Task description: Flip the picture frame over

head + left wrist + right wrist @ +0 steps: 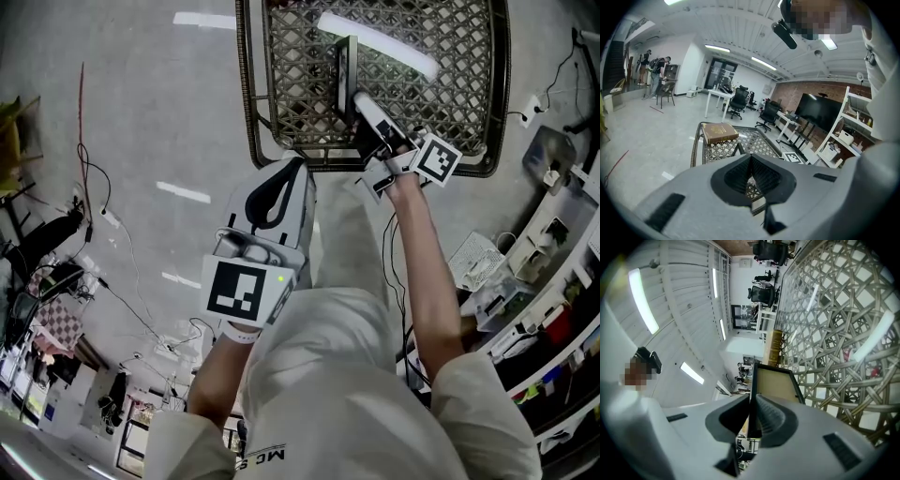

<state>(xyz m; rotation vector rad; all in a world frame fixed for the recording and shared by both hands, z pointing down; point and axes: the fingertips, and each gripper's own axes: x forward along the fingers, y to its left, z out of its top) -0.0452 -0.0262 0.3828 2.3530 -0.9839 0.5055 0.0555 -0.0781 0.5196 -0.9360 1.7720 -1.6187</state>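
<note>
The lattice-topped desk [249, 112] filled the top of the head view, its far end cut off by the picture's edge. Its glossy top threw back the ceiling lights, which made the surface hard to read.

Over it the picture frame [348, 75] stood on edge rather than lying flat. This looked like the mid-point of a turn-over, with the frame raised upright so it could be tipped onto its other face.

The right gripper [359, 101] reached out over the desk with its jaws clamped on the frame's thin edge, a hold that probably let the frame pivot.

The left gripper [751, 161] hung back near the person's body, short of the desk. Its jaws were closed together on nothing, so it seemed to have no part in this step.

A brown book [719, 132] lay flat towards the desk's far end, well apart from the frame.

The right gripper view showed a tan panel inside the dark border, though I could not tell whether it was the front or the backing. No view showed whether the frame's lower edge touched the desk.
</note>
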